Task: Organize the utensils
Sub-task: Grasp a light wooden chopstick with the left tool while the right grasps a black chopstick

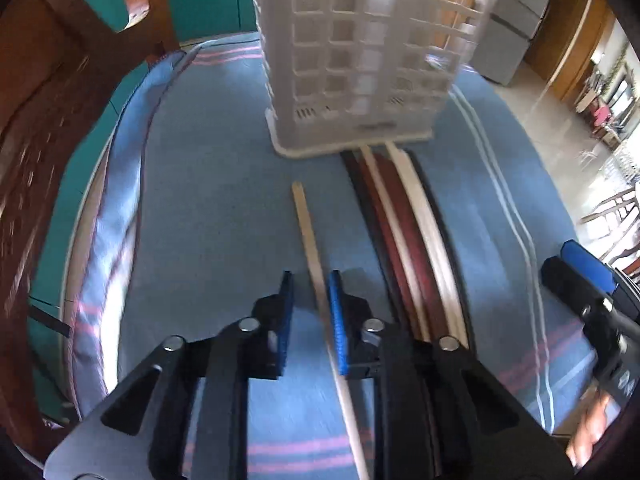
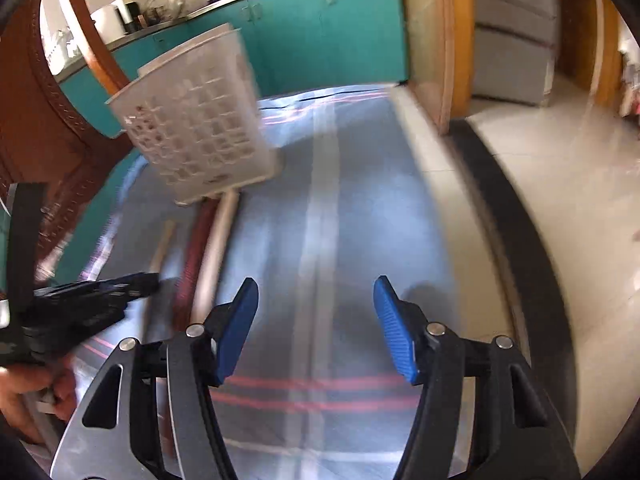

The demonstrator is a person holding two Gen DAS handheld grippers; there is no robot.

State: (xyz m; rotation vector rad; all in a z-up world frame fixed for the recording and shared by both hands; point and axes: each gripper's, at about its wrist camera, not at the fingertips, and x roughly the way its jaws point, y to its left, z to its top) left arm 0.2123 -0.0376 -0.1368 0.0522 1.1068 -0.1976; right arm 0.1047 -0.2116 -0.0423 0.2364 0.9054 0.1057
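A white lattice utensil holder [image 1: 360, 52] stands on the blue cloth ahead of me; it also shows in the right wrist view [image 2: 200, 128]. A thin wooden stick [image 1: 308, 232] lies on the cloth and runs between the pads of my left gripper [image 1: 310, 288], which is open around it with a gap on the left side. Several dark red and pale utensils [image 1: 404, 216] lie side by side to its right, reaching the holder's base. My right gripper [image 2: 316, 300] is open and empty above the cloth, right of the utensils [image 2: 208, 256].
The blue striped cloth [image 1: 208, 200] covers a table with a grey edge [image 2: 440, 184]. A brown wooden chair [image 1: 60, 100] stands at the left. Teal cabinets [image 2: 320, 32] and a tiled floor [image 2: 560, 184] lie beyond. My right gripper shows at the left view's right edge [image 1: 580, 276].
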